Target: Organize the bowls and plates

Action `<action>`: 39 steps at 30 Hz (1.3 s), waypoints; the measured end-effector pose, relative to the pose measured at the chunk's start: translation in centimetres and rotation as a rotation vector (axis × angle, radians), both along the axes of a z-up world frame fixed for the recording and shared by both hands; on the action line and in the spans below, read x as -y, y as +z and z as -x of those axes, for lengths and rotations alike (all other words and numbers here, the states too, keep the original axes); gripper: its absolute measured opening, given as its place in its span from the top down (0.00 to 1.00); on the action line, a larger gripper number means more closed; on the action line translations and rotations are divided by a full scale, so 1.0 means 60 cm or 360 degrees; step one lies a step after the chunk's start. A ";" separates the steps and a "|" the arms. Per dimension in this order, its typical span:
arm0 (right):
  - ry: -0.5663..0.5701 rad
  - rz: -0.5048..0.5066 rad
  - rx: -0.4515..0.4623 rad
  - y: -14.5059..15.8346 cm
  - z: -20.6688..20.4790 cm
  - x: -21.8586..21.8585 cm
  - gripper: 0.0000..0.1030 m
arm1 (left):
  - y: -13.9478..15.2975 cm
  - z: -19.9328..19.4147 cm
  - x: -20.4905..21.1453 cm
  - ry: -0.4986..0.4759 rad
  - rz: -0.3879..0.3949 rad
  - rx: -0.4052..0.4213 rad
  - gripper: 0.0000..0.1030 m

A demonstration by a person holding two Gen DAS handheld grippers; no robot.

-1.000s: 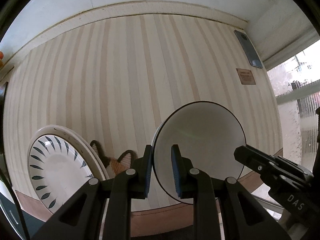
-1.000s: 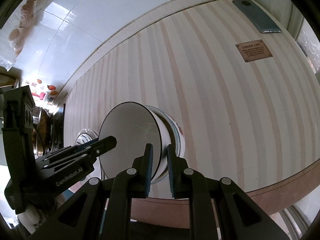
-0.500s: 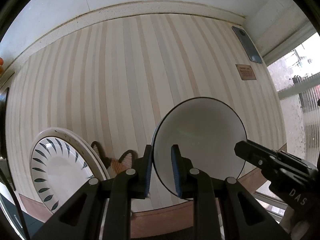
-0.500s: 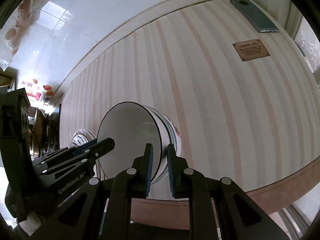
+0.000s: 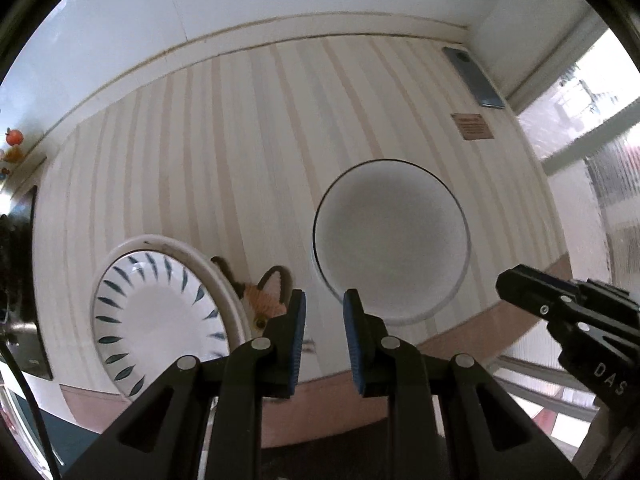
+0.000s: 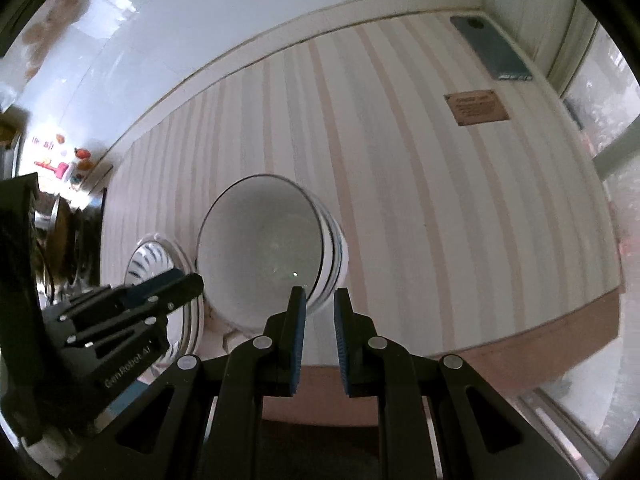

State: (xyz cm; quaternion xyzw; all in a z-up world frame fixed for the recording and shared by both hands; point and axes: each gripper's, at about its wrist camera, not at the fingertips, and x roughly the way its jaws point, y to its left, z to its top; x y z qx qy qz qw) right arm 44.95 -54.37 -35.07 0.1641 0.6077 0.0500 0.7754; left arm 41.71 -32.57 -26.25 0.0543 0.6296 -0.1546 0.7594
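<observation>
Two grippers: both hovering over the near edge of the striped table (image 5: pixel 248 128).
Left gripper (image 5: pixel 324 316): jaws standing slightly apart, gripping nothing, sitting just short of the bowl's rim.
Right gripper (image 6: pixel 320 312): jaws likewise parted and empty, beside the bowl stack.
Bowl (image 5: pixel 390 240): white, dark-rimmed, resting on top of a stack of bowls (image 6: pixel 334 248) on the table.
Plate (image 5: pixel 160 312): leaf-patterned, lying to the left of the bowl, partly covering a fox-face item (image 5: pixel 266 294).
Phone (image 6: pixel 490 48): lying at the far right corner.
Brown card (image 6: pixel 476 108): lying near the phone.

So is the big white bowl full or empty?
Empty. The white bowl shows only a bare white inside in both views. It sits nested on other bowls, free of either claw.
</observation>
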 end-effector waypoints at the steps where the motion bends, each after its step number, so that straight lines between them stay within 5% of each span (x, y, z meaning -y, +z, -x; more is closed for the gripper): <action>1: 0.0011 0.0017 0.0011 0.011 0.010 -0.003 0.84 | 0.009 0.008 -0.005 -0.0014 0.0000 0.0013 0.74; 3: 0.0031 0.0056 0.0049 0.035 0.031 -0.008 0.83 | 0.033 0.026 -0.012 -0.0045 0.0026 0.0042 0.73; 5: 0.0034 0.0086 0.0082 0.057 0.049 -0.010 0.67 | 0.053 0.039 -0.017 -0.0072 0.0044 0.0068 0.68; 7: 0.0033 0.0127 0.0139 0.086 0.071 -0.013 0.45 | 0.073 0.050 -0.021 -0.0092 0.0073 0.0096 0.25; 9: 0.0030 0.0149 0.0191 0.115 0.090 -0.018 0.39 | 0.096 0.059 -0.032 -0.0098 0.0091 0.0149 0.13; 14: 0.0031 0.0233 0.0302 0.182 0.133 -0.025 0.24 | 0.142 0.073 -0.052 -0.0082 0.0150 0.0230 0.13; 21: 0.0043 0.0380 0.0421 0.256 0.176 -0.042 0.15 | 0.197 0.092 -0.078 -0.0063 0.0269 0.0268 0.12; 28: 0.0055 0.0359 0.0473 0.289 0.196 -0.053 0.12 | 0.222 0.094 -0.094 -0.0008 0.0352 0.0294 0.12; 33: 0.0053 0.0276 0.0439 0.272 0.182 -0.049 0.11 | 0.189 0.068 -0.092 0.0025 0.0325 0.0250 0.12; 39: -0.0003 -0.0053 0.0338 0.196 0.130 -0.010 0.11 | 0.097 0.003 -0.083 0.0081 0.0255 0.0186 0.12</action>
